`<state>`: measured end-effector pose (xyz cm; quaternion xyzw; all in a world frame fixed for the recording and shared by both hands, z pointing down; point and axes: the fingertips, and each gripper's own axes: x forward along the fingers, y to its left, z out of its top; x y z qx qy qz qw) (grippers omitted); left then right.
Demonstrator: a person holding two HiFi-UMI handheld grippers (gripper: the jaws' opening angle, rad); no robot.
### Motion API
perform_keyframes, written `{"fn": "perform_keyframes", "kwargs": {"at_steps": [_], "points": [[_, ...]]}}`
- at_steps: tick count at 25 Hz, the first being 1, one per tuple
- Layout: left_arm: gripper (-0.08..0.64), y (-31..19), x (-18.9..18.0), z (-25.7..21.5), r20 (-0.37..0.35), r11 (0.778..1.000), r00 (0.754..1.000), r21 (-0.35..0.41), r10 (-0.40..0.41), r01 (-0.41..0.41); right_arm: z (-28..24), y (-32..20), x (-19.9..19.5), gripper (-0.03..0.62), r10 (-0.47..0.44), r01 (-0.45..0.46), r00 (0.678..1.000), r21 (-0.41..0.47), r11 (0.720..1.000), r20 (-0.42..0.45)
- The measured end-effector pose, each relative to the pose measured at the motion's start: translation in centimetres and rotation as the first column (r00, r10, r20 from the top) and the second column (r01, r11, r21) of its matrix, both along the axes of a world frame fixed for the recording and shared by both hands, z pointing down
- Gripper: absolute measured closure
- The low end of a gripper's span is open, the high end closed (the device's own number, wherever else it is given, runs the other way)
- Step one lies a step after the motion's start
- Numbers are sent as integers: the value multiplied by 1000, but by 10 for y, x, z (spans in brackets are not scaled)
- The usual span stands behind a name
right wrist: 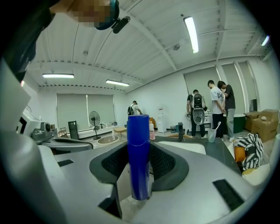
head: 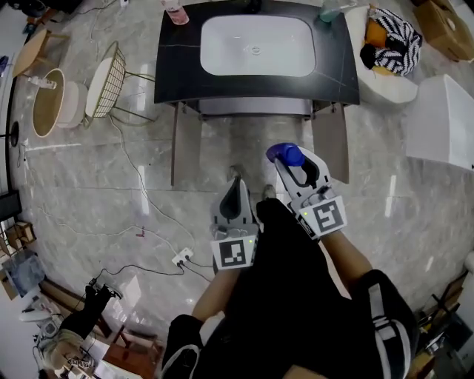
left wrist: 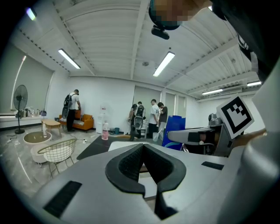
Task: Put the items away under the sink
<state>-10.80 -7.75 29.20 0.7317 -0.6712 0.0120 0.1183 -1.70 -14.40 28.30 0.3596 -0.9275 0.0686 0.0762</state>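
Note:
My right gripper [head: 295, 169] is shut on a blue bottle [head: 285, 154], which stands upright between its jaws in the right gripper view [right wrist: 138, 157]. My left gripper [head: 235, 181] is shut with nothing in it, its jaws meeting at the tips [left wrist: 143, 148]. Both are held over the floor in front of the black vanity [head: 170, 74] with its white basin [head: 257, 46]. Under the sink, two cabinet doors [head: 185, 144] [head: 331, 141] stand open. A pink bottle [head: 175, 12] and a clear cup [head: 329, 9] stand on the countertop.
A wire chair [head: 111, 78] and a round side table [head: 48, 100] stand left of the vanity. Cables and a power strip [head: 181, 257] lie on the floor at left. A white seat with a striped cushion [head: 389, 44] and a white box [head: 444, 118] are at right. Several people stand far back [left wrist: 146, 114].

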Motion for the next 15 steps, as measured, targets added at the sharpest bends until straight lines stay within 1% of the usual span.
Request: {"fn": "perform_keyframes", "kwargs": {"at_steps": [3, 6, 9, 11, 15], "points": [[545, -23, -1, 31, 0, 999, 999, -4, 32, -32, 30, -23, -4, 443, 24, -24, 1000, 10, 1000, 1], [545, -43, -10, 68, -11, 999, 999, -12, 38, -38, 67, -44, -8, 443, 54, -54, 999, 11, 998, -5], [545, -60, -17, 113, -15, 999, 999, -25, 40, -40, 109, -63, -10, 443, 71, -71, 997, 17, 997, -15], [545, -72, -19, 147, -8, 998, 998, -31, 55, -55, 141, -73, -10, 443, 83, -82, 996, 22, 996, -25], [545, -99, -21, 214, -6, 996, 996, -20, 83, -84, 210, -92, -10, 443, 102, -100, 994, 31, 994, -38]]}}
